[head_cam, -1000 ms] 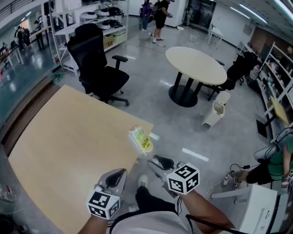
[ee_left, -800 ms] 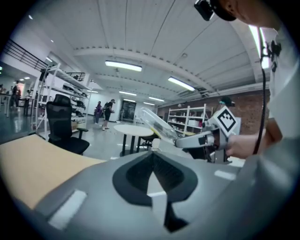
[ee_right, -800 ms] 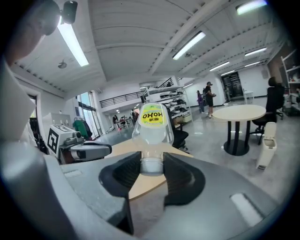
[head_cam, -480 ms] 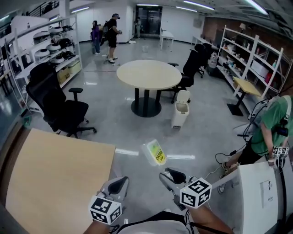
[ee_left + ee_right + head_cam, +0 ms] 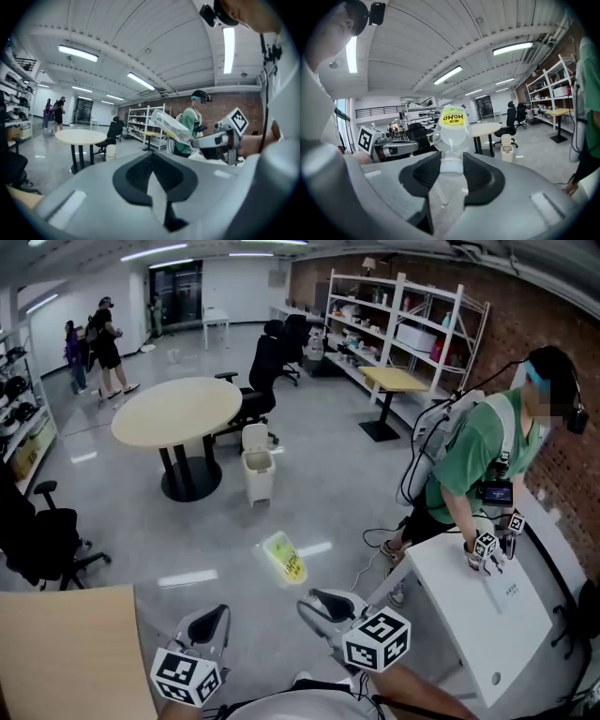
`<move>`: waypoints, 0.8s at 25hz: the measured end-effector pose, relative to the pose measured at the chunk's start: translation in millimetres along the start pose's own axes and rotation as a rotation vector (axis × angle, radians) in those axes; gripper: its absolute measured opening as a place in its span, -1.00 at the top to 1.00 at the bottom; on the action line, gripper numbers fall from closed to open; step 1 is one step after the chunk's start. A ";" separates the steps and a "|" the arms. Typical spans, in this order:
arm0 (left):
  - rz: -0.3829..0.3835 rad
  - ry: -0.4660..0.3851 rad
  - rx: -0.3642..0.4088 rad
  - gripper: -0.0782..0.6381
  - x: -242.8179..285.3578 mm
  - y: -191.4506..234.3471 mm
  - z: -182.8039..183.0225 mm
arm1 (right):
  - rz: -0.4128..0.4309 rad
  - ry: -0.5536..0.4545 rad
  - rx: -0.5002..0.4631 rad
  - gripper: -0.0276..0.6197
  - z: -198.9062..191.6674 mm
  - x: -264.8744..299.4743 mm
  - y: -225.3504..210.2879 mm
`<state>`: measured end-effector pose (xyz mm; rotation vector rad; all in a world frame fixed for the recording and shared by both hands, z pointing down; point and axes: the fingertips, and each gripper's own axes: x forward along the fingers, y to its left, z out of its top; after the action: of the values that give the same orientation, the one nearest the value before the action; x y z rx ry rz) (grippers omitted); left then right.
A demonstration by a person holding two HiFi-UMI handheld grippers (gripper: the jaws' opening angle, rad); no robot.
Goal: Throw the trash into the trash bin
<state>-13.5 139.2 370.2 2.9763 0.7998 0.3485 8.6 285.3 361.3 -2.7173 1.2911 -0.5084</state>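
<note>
A clear plastic bottle (image 5: 284,559) with a yellow label sticks out forward from my right gripper (image 5: 309,599), which is shut on its capped neck. In the right gripper view the bottle (image 5: 451,129) rises from between the jaws of the right gripper (image 5: 450,166). My left gripper (image 5: 211,620) is beside it on the left, with nothing in it; its jaws (image 5: 151,161) meet at the front. The small white trash bin (image 5: 258,474) stands on the grey floor next to the round table, some way ahead of both grippers. It also shows small as the bin (image 5: 506,153).
The round beige table (image 5: 173,409) stands left of the bin, with black office chairs (image 5: 262,381) behind it. A person in a green shirt (image 5: 478,465) leans over a white desk (image 5: 487,615) at the right. A wooden table corner (image 5: 66,652) is at the lower left. Shelves (image 5: 412,324) line the brick wall.
The view has swung to the right: the wooden table has slid off to the left, and the bin and round table now lie ahead. Both grippers moved along, bottle still held.
</note>
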 end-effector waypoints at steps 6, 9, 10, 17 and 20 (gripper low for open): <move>-0.088 -0.007 0.026 0.76 55.6 -24.4 16.2 | -0.062 -0.008 0.022 0.46 -4.8 -20.4 -35.4; -0.123 -0.005 0.039 0.76 77.6 -39.8 19.9 | -0.080 -0.009 0.029 0.46 -7.9 -31.9 -45.3; -0.133 0.001 0.040 0.76 82.3 -46.8 20.6 | -0.088 -0.007 0.033 0.46 -8.4 -39.0 -47.1; -0.166 0.032 0.056 0.76 106.5 -73.9 24.3 | -0.141 -0.016 0.074 0.46 -8.4 -69.5 -77.4; -0.138 0.046 0.061 0.76 112.0 -66.5 22.5 | -0.127 -0.022 0.089 0.46 -7.8 -60.8 -90.3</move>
<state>53.3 253.2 364.8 2.9571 1.0317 0.3945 36.8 390.1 372.9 -2.7344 1.0696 -0.5322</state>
